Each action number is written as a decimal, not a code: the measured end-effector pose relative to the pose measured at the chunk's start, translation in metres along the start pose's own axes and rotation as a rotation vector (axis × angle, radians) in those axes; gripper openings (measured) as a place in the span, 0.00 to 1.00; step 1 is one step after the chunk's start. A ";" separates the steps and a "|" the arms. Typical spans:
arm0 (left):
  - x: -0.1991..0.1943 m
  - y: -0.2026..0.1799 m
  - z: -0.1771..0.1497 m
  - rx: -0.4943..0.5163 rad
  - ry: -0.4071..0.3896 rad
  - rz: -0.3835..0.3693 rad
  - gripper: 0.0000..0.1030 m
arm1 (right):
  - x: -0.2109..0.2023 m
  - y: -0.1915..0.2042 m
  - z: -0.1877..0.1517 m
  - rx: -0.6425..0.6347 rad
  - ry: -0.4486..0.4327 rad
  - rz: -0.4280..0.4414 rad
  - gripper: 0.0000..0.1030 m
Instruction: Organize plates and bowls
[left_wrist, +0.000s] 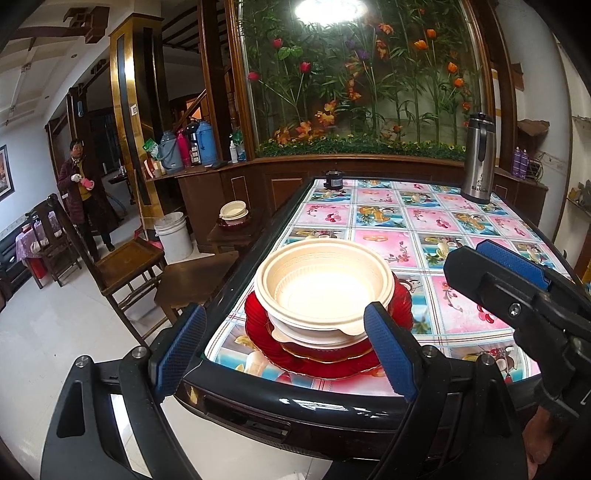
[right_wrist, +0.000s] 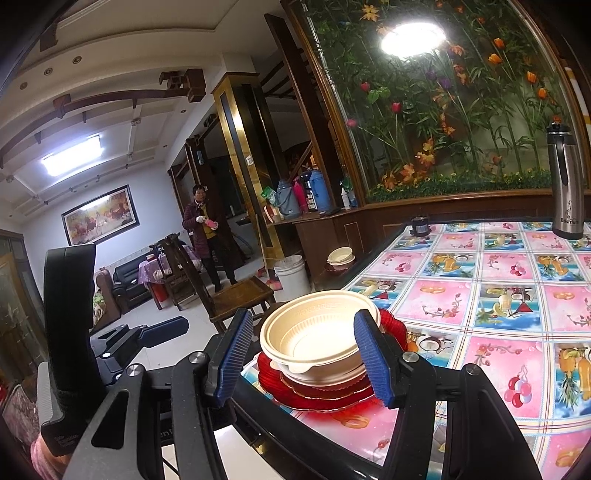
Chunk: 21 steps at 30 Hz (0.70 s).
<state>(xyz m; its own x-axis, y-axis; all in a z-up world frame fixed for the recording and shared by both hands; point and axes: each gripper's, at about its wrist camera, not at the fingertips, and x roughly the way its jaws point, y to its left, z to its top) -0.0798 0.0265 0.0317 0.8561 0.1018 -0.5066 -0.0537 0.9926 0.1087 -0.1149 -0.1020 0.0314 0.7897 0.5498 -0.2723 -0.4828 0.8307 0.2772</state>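
Observation:
A stack of cream bowls (left_wrist: 325, 291) (right_wrist: 317, 336) sits on red plates (left_wrist: 332, 358) (right_wrist: 325, 395) at the near left corner of the table (left_wrist: 461, 236) (right_wrist: 491, 295). My left gripper (left_wrist: 284, 350) is open and empty, just short of the stack, its jaws wider than the bowls. My right gripper (right_wrist: 306, 354) is open and empty, close in front of the same stack; it also shows at the right of the left wrist view (left_wrist: 509, 273). A second small stack of cream bowls on a red plate (left_wrist: 233, 213) (right_wrist: 340, 257) rests on a dark side stand beyond the table.
A steel thermos (left_wrist: 479, 158) (right_wrist: 567, 181) stands at the table's far right, a small black jar (left_wrist: 334, 180) (right_wrist: 420, 225) at its far left. Wooden chairs (left_wrist: 122, 266) (right_wrist: 236, 295), a white bucket (left_wrist: 173, 236) and a standing person (left_wrist: 86, 192) are left of the table.

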 end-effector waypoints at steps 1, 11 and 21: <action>0.000 0.000 0.000 -0.001 0.000 0.000 0.86 | -0.001 0.000 0.000 0.000 -0.002 0.000 0.57; 0.000 0.000 -0.001 -0.011 0.005 -0.007 0.86 | -0.004 0.000 -0.001 0.000 -0.009 0.002 0.58; 0.000 -0.002 -0.002 -0.002 0.018 -0.020 0.86 | -0.005 0.000 -0.001 -0.001 -0.010 0.002 0.58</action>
<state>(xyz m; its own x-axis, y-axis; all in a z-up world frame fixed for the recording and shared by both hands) -0.0806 0.0243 0.0301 0.8478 0.0827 -0.5238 -0.0375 0.9946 0.0963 -0.1190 -0.1045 0.0316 0.7925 0.5508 -0.2620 -0.4849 0.8295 0.2772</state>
